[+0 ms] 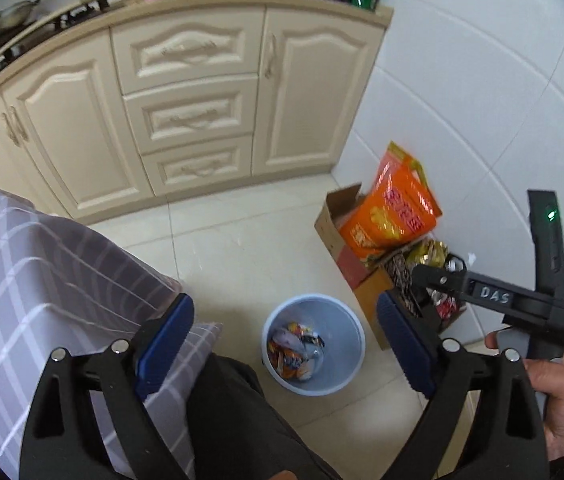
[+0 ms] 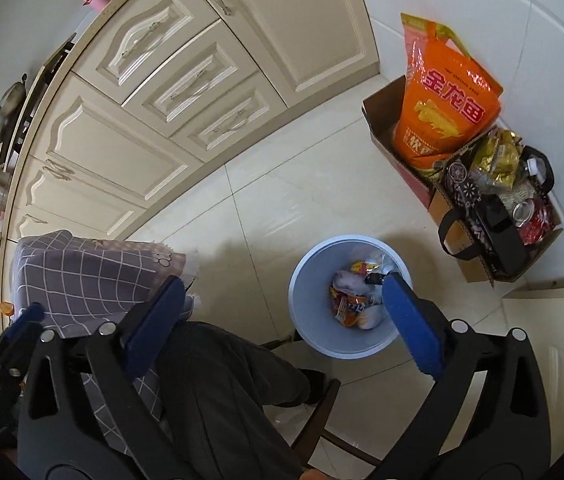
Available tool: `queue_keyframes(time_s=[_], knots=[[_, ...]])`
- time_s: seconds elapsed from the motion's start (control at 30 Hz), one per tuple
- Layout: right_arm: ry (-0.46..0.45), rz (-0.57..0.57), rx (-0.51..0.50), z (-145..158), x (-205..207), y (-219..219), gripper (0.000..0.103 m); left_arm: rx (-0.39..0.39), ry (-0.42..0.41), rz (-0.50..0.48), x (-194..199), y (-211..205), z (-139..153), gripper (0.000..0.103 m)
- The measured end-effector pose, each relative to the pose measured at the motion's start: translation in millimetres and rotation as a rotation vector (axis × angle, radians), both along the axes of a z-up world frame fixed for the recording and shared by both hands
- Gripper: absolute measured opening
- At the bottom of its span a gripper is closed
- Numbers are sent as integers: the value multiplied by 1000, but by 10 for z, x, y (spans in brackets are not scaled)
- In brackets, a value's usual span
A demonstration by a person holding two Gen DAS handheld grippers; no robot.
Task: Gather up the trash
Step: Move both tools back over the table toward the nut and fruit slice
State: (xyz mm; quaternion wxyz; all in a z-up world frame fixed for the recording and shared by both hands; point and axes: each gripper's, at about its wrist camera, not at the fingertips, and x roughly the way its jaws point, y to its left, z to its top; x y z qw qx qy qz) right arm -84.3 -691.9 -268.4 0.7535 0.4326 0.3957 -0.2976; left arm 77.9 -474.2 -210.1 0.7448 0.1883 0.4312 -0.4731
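Note:
A pale blue trash bin (image 1: 344,340) stands on the tiled floor, with several crumpled colourful wrappers (image 1: 296,350) at its bottom. My left gripper (image 1: 284,304) hangs above it, open, nothing between its blue pads. In the right wrist view the same bin (image 2: 314,280) and wrappers (image 2: 358,300) lie below my right gripper (image 2: 282,282). It is also open and empty, its right pad (image 2: 410,320) over the bin's mouth. A hand (image 1: 562,392) holds the right tool's black body (image 1: 530,304) at the left view's right edge.
A cardboard box (image 2: 462,216) by the white wall holds an orange bag (image 2: 446,108), gold packets and cans. Cream cabinets (image 1: 186,112) run along the back. The person's dark trouser leg (image 2: 222,380) and grey checked apron (image 1: 42,280) fill the lower left. Dark stool legs (image 2: 322,420) stand near the bin.

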Motion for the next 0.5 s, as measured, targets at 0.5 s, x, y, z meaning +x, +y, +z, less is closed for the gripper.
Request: queue_keyframes(time_s=[0.5], knots=[[-111,94,-132,868,419,375,97,-162,-98,108,181,689,755,92]])
